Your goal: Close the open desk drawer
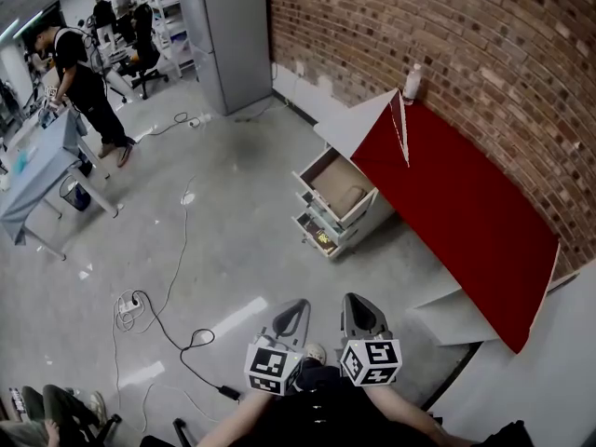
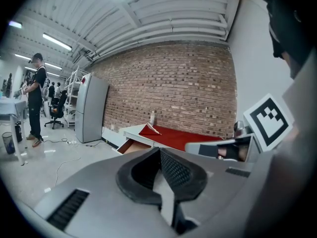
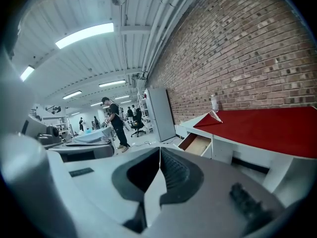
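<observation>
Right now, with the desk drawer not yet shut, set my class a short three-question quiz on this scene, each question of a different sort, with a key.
1. True or false: the left gripper is touching the open top drawer with the pale wooden inside.
2. What covers most of the long white desk? A. a red cloth; B. a blue tarpaulin; C. sheets of newspaper.
3. Fill in: the fingers of the left gripper and of the right gripper are ___, with nothing between them.

Key: 1. False: it is well short of the drawer. 2. A. 3. Together.
</observation>
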Available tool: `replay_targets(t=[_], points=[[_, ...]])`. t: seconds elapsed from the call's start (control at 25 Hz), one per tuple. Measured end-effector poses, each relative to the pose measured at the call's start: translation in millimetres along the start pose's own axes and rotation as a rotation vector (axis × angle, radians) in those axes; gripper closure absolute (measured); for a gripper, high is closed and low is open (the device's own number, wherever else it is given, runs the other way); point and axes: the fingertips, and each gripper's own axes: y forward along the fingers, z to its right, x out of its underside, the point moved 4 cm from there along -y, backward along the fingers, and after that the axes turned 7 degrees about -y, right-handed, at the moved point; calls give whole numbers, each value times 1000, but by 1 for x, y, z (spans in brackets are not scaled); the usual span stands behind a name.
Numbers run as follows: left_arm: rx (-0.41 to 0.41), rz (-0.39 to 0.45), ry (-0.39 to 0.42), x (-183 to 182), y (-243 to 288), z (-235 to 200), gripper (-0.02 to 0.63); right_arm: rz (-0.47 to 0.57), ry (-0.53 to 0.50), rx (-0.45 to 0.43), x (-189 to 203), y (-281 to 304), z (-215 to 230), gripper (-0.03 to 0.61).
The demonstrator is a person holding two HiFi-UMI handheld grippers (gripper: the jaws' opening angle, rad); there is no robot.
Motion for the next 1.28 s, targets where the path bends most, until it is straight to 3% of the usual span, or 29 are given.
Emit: replay_targets(t=[0.76,1.28], points=[[-41,-15,-23,4,39,5,604,2,2,-55,-5,27,35,566],[-13,-35,-48,0,65,-3,604,-29,9,-28,-5,45,50,566]])
